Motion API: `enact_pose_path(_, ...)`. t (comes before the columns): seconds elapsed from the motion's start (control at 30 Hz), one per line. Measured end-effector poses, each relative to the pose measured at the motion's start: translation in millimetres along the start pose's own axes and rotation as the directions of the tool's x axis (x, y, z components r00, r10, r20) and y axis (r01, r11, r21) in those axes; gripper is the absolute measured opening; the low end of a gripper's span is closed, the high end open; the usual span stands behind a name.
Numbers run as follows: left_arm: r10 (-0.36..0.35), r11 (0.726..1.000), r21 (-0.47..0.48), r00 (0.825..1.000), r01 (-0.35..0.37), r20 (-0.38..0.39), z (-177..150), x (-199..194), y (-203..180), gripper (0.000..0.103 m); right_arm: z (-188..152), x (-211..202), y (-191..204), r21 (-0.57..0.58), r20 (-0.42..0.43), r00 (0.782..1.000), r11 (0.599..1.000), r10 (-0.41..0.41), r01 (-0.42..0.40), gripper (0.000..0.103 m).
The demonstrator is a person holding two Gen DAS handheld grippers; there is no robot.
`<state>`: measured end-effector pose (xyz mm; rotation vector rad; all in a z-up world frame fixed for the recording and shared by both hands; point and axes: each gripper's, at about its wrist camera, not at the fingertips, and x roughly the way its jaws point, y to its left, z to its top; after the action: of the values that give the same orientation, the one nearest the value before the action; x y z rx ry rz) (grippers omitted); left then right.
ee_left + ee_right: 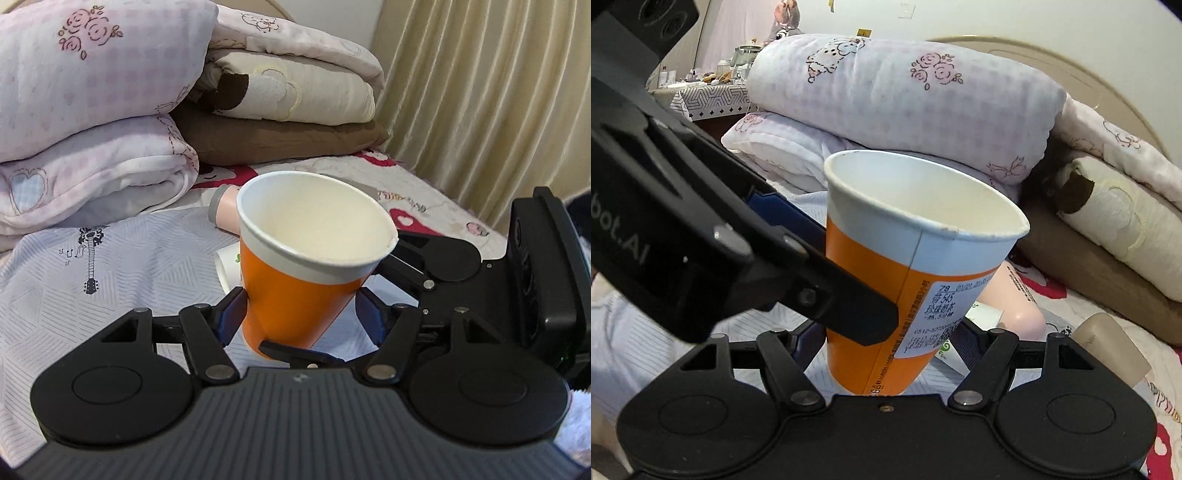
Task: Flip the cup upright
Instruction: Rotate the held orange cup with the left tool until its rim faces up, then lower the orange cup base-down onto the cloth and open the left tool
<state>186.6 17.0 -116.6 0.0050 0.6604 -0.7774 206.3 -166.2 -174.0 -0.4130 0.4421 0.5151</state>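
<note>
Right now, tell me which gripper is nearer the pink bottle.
Right, probably. The right gripper nearly reaches the bottle just past the cup; the left gripper faces the bottle from across the cup.

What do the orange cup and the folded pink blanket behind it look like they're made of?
The cup looks like coated paper: matte white inside, a glued side seam, a thin rolled rim and a printed sticker. The blanket looks like soft quilted cotton or fleece, with a puffy checked surface and stitched roses; the exact fibre can't be told.
</note>
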Motion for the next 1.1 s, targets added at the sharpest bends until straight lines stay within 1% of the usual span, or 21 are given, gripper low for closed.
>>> enact_pose_path(0.1,0.006,1.0,0.004,1.0,-0.006,-0.005,-6,2,2,0.064,-6,6,3,-0.017,0.005,1.0,1.0,-0.004,0.004,0.077)
enact_pose_path(0.23,-0.006,1.0,-0.021,1.0,0.006,-0.011,-14,9,10,0.064,-16,12,8,-0.046,-0.003,1.0,0.999,-0.009,0.009,0.077)
enact_pose_path(0.3,-0.005,1.0,-0.026,1.0,0.005,-0.017,-17,12,12,0.064,-19,16,8,-0.032,-0.006,1.0,0.999,0.003,-0.003,0.077)
enact_pose_path(0.4,0.009,1.0,-0.006,1.0,-0.009,-0.017,-20,15,11,0.064,-23,18,8,-0.015,0.013,1.0,1.0,0.008,-0.008,0.077)
enact_pose_path(0.53,0.002,1.0,-0.011,1.0,-0.002,-0.029,-23,16,9,0.064,-24,18,4,0.032,0.011,1.0,0.999,0.023,-0.023,0.077)
enact_pose_path(0.73,0.01,1.0,-0.016,0.998,-0.011,-0.063,-24,18,1,0.064,-30,13,5,0.044,0.018,0.999,0.999,0.027,-0.028,0.077)
enact_pose_path(0.77,0.01,1.0,-0.018,0.997,-0.011,-0.074,-24,19,0,0.065,-30,13,4,0.048,0.018,0.999,0.998,0.026,-0.027,0.081)
enact_pose_path(0.8,0.015,1.0,-0.021,0.997,-0.016,-0.081,-25,19,0,0.067,-30,11,4,0.055,0.022,0.999,0.998,0.024,-0.025,0.087)
enact_pose_path(0.83,0.02,0.999,-0.025,0.996,-0.022,-0.085,-25,18,-1,0.068,-30,9,4,0.061,0.031,0.999,0.998,0.024,-0.026,0.089)
enact_pose_path(0.9,0.022,0.999,-0.037,0.995,-0.026,-0.095,-26,14,-1,0.069,-30,5,5,0.069,0.041,0.999,0.997,0.022,-0.025,0.09)
enact_pose_path(0.97,0.024,0.998,-0.062,0.995,-0.03,-0.1,-25,9,-1,0.072,-30,0,4,0.081,0.043,0.999,0.996,0.027,-0.031,0.091)
enact_pose_path(1.1,0.04,0.991,-0.121,0.995,-0.05,-0.087,-23,-9,-2,0.076,-30,-15,0,0.136,0.048,0.998,0.99,0.032,-0.038,0.092)
